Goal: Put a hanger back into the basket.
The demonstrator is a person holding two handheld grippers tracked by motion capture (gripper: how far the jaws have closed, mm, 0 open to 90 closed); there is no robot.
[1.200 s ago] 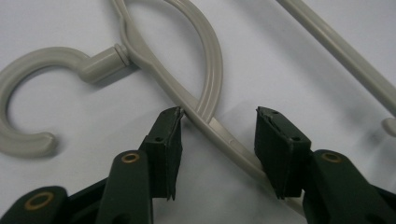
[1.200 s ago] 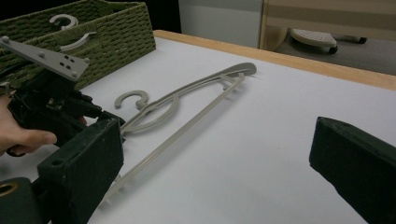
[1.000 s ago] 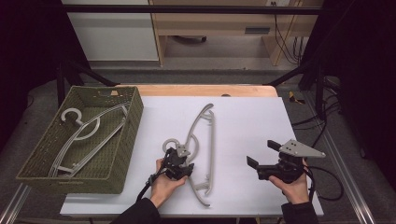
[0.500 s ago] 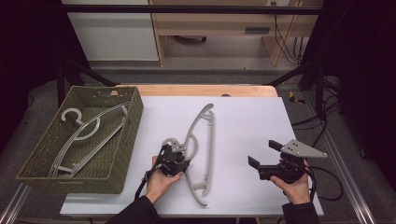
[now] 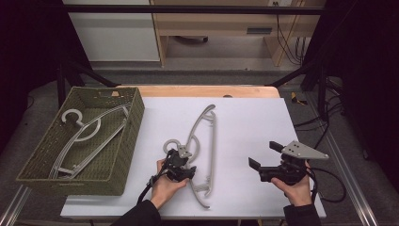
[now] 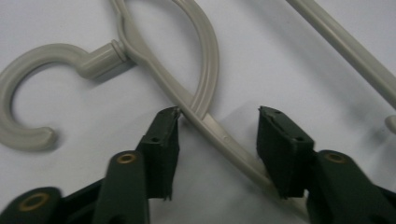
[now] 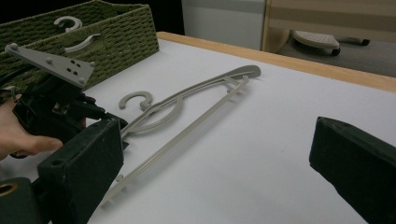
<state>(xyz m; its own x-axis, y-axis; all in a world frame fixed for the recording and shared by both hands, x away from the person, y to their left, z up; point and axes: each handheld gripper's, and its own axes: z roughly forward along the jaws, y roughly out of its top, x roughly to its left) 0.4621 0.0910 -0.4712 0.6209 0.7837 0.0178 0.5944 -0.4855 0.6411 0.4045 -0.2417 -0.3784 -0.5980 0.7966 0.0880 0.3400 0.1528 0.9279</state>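
Two fingers [image 6: 161,149] astride hanger [image 6: 219,135] — apart

Left gripper [image 5: 184,160]: black body w/ two black jaws, flat ribbed pads, a brass rivet on each jaw arm, small screw holes near the tips. Seen from the right gripper's camera it has a grey three-cornered plate on top, w/ round studs at the corners and a few small holes. Black cable trails off its back.

Right gripper [image 5: 266,157]: same black build, blocky matte jaws, grey three-cornered plate on top, black cable looping behind it.

Both hands bare; dark sleeves, black or nearly so, behind the grippers.
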